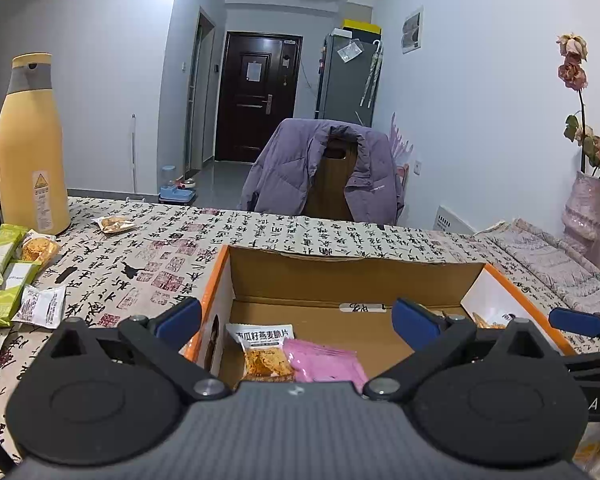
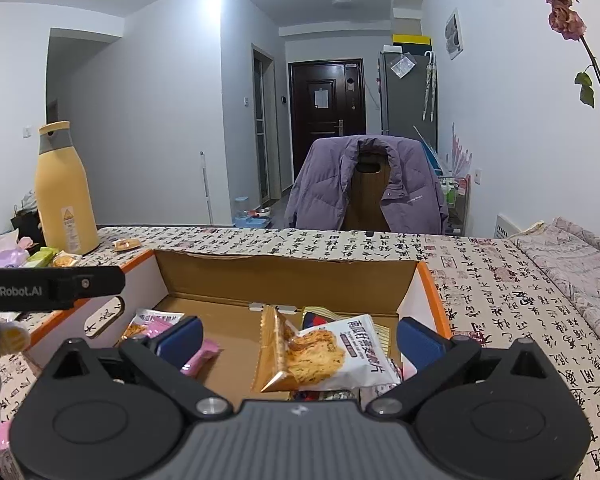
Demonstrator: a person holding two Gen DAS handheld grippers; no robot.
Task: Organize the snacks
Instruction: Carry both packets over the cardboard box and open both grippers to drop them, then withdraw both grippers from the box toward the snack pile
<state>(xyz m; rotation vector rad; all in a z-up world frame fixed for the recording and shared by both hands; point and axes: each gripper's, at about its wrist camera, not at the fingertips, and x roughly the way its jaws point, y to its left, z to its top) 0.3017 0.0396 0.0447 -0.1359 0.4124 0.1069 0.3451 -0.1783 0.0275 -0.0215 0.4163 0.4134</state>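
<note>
**Over the open box, both grippers empty**

Above the cardboard box [image 1: 352, 280], the left gripper [image 1: 296, 320] hangs released, nothing between its blue pads; an oat-crisp packet [image 1: 266, 354] and a pink packet [image 1: 324, 362] lie inside, more snacks [image 1: 8, 276] near the yellow bottle [image 1: 30, 148].

From the right wrist, the right gripper [image 2: 298, 338] hangs equally spread and empty above a white crisp packet [image 2: 332, 354] inside the box [image 2: 284, 276].

Snack packets [image 2: 324, 354] lie in the box [image 1: 420, 268] on the table [image 1: 300, 236]; bottle [image 1: 30, 144] far left.
</note>
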